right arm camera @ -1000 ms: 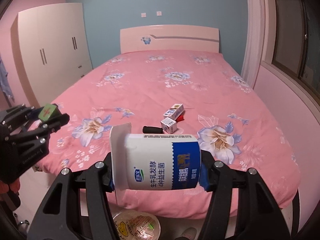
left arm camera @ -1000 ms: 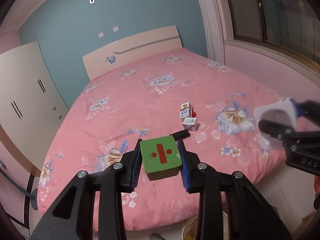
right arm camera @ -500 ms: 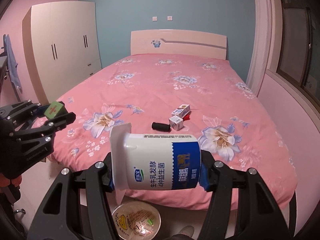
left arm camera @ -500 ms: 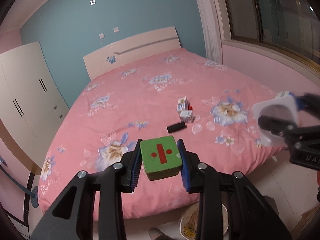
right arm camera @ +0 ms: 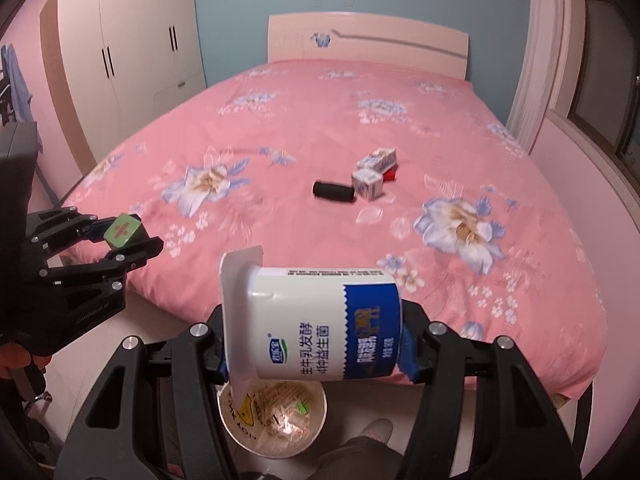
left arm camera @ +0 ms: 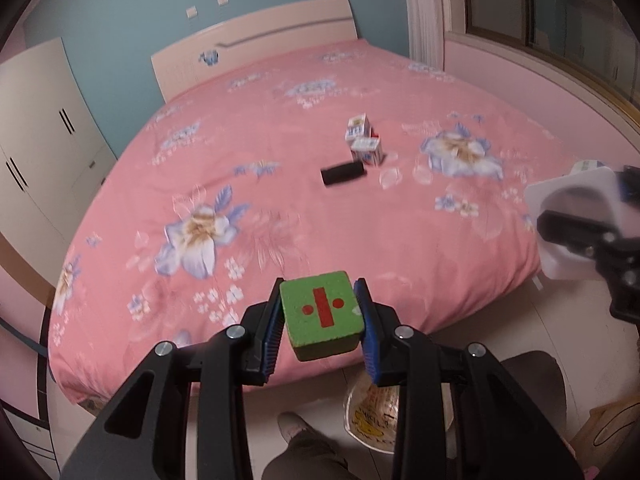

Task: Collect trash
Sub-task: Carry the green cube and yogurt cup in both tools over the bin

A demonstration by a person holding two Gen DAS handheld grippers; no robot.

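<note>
My left gripper (left arm camera: pixel 322 318) is pinching a green block (left arm camera: pixel 321 314) with red marks tight between its blue pads, and my right gripper (right arm camera: pixel 312 342) is squeezing a white and blue yogurt cup (right arm camera: pixel 316 324) that lies on its side. Both hang past the foot of the pink bed (right arm camera: pixel 320 152), above a round bin (right arm camera: pixel 272 420) on the floor, so I think I am at the drop-it-in step. Next I should line each piece over the bin and let go, then go back for the two little cartons (right arm camera: pixel 374 172) and the black tube (right arm camera: pixel 334 192) lying close together on the bed.
</note>
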